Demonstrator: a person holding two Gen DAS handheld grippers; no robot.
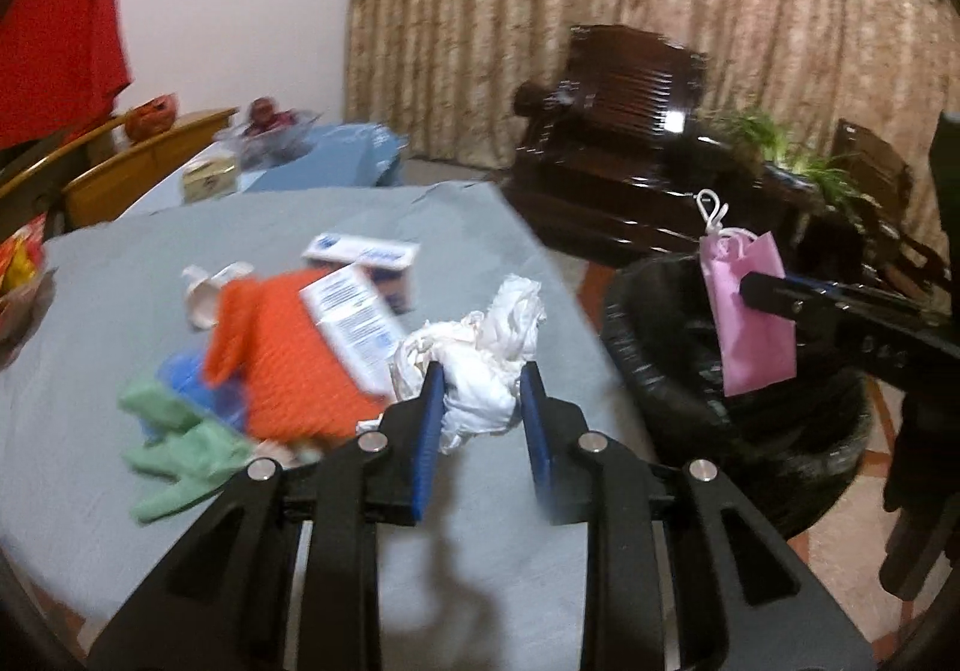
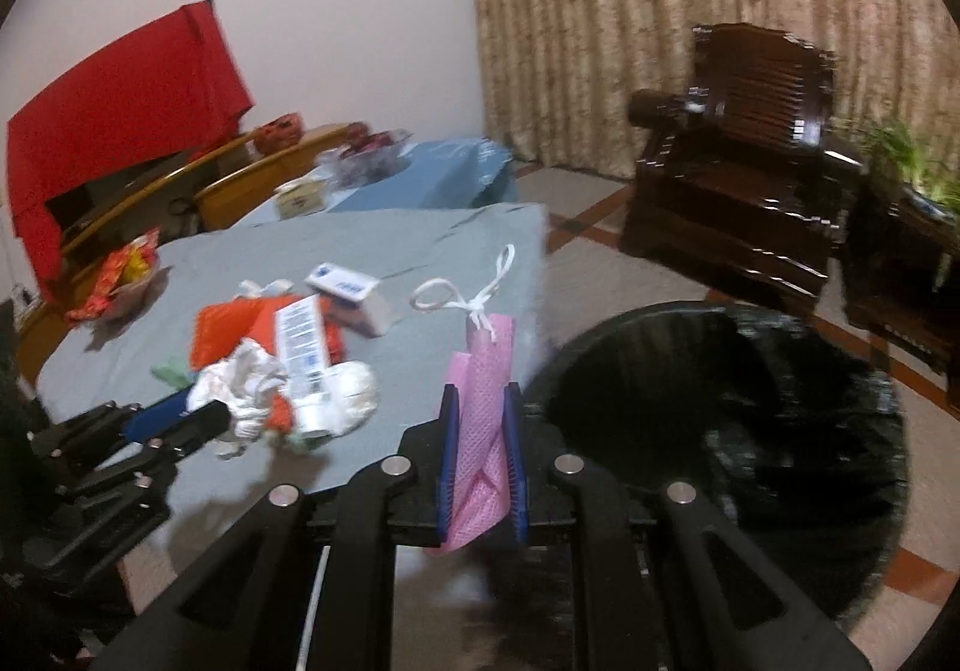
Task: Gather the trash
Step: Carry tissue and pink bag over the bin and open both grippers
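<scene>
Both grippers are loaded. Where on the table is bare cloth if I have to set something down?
Bare grey tablecloth lies left of the green rag, and along the far edge beyond the white box. The middle is crowded: orange mesh, the box, and crumpled white paper.

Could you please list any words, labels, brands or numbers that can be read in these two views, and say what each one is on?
None can be read; both views are blurred.
White box: a blue logo and script, illegible.
White packet: lines of small print, too blurred; in the right wrist view its barcode-like block gives no digits.
Yellowish box on the far table: a dark mark, illegible.
Pink pouch: no text visible.
</scene>
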